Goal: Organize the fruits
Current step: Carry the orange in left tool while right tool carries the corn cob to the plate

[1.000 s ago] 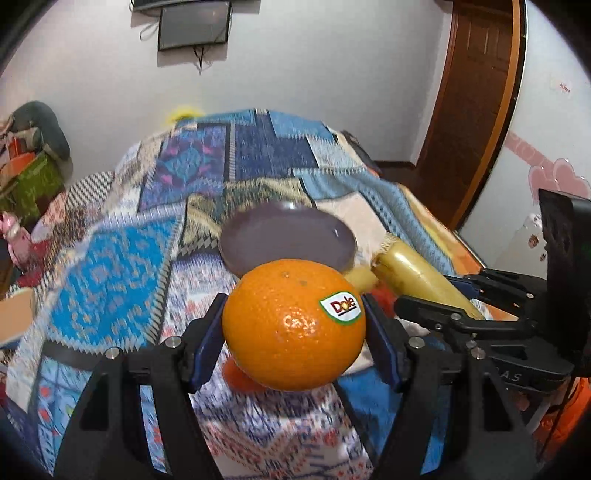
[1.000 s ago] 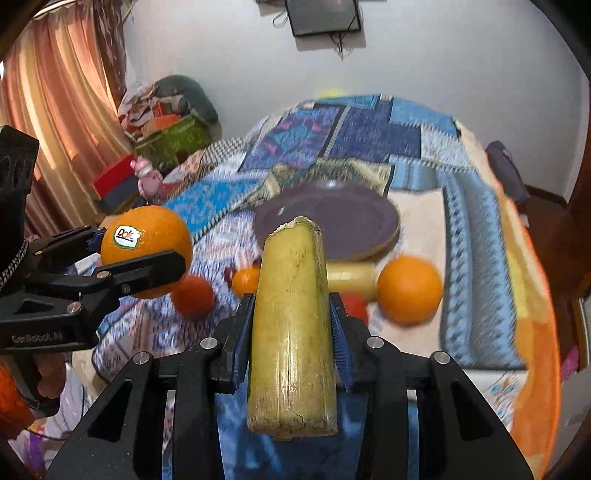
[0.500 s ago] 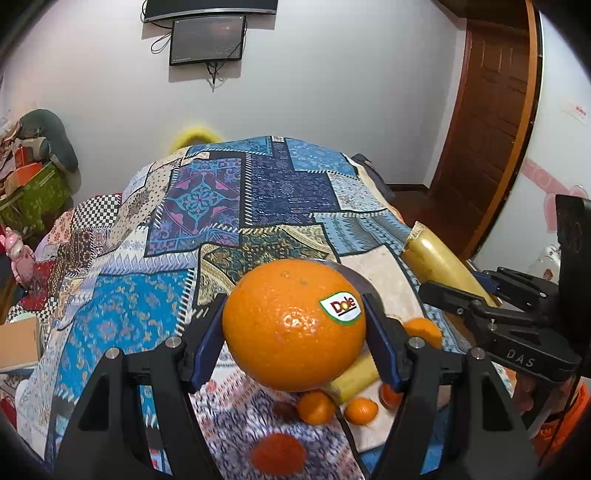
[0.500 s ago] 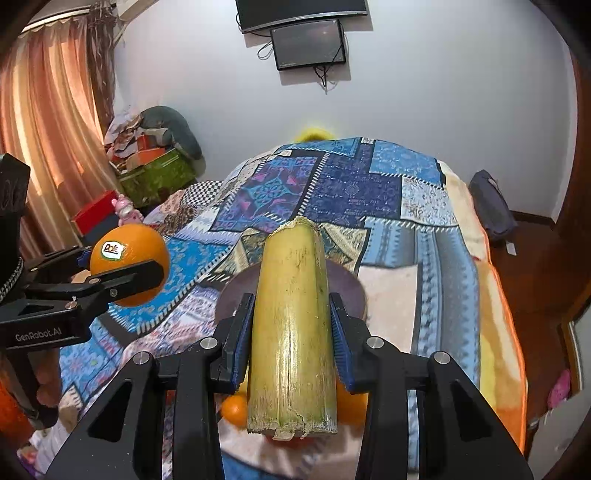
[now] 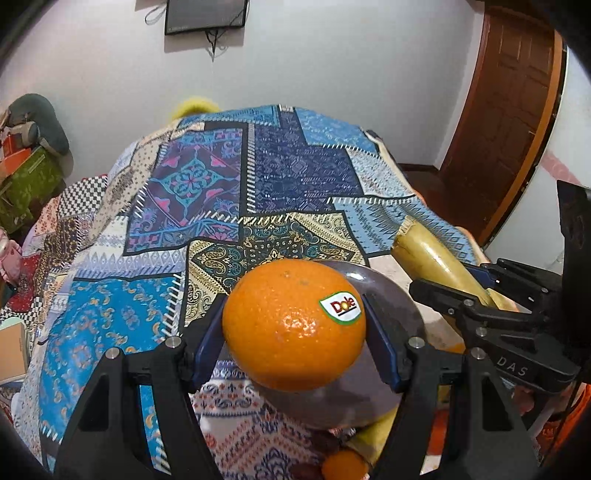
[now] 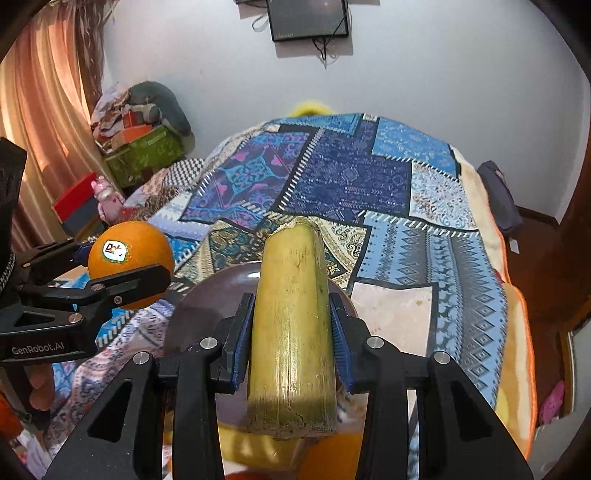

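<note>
**Fruit gripped in both grippers above the plate**

Orange [image 5: 293,325] sits nearest to us in the left wrist view, clamped between the blue pads of our left gripper [image 5: 293,332]; its jaws are closed onto the fruit at about its full width, and a white Dole sticker [image 5: 340,307] faces up on its right shoulder. In the right wrist view we hold a yellow-green cane section [image 6: 291,332] lengthwise in our right gripper [image 6: 290,336], the jaws pressed against both of its sides, the cut end pointing away from us.

Just beneath both held pieces lies a dark round plate [image 6: 207,306] on the patchwork quilt [image 5: 288,173] — the orange hangs over its near left part, the cane over its middle. At the near edge of the plate, low in the left view, we see a small orange fruit [image 5: 345,465] and part of a yellow piece [image 5: 373,435], partly hidden by the fingers.

Beyond the plate the quilt runs away in blue, purple and cream panels. To the left stand a green box [image 6: 147,155] and piled clothes; to the right, a brown wooden door [image 5: 506,122]. Farthest off, on the white wall, hangs a dark screen [image 6: 308,18] with its cables dangling.
</note>
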`<action>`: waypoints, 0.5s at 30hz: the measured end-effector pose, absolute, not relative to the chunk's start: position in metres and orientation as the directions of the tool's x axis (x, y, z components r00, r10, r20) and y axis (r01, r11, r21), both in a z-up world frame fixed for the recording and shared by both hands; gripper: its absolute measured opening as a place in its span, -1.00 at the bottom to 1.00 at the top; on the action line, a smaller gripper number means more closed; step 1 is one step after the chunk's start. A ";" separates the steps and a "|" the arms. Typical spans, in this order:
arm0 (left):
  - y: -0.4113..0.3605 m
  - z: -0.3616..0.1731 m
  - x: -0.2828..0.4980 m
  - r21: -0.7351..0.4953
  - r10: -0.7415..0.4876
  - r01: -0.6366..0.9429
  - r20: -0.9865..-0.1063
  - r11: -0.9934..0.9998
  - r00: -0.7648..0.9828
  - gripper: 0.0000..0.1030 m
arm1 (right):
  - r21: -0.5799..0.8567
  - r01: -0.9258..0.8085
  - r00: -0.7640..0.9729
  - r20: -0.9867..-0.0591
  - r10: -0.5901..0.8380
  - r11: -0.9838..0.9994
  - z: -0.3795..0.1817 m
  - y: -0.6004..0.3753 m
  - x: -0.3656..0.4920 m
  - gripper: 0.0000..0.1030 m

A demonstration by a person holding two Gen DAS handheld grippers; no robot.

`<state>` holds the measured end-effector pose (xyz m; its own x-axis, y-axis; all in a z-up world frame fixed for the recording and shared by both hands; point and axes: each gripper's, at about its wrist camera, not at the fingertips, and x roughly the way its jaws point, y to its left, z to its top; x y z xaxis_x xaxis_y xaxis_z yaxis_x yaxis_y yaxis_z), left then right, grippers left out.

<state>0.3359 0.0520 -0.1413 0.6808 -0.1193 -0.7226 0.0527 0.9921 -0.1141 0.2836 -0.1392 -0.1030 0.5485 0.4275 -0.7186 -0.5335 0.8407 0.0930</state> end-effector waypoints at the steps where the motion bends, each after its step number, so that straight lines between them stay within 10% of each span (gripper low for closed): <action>1: 0.053 -0.144 0.341 -0.115 -0.122 0.054 -0.727 0.992 0.676 0.35 | 0.089 -0.536 0.541 -0.727 0.422 0.840 -0.106 -0.138 0.288 -0.32; 15: 0.052 -0.196 0.402 -0.079 -0.104 0.068 -0.813 0.995 0.573 0.35 | 0.063 -0.593 0.410 -0.835 0.368 0.803 -0.141 -0.122 0.335 -0.32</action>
<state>0.4023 0.0520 -0.1960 0.5733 -0.1039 -0.8127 0.0681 0.9945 -0.0791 0.3348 -0.1216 -0.1410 0.4096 0.3679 -0.8348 -0.5927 0.8030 0.0630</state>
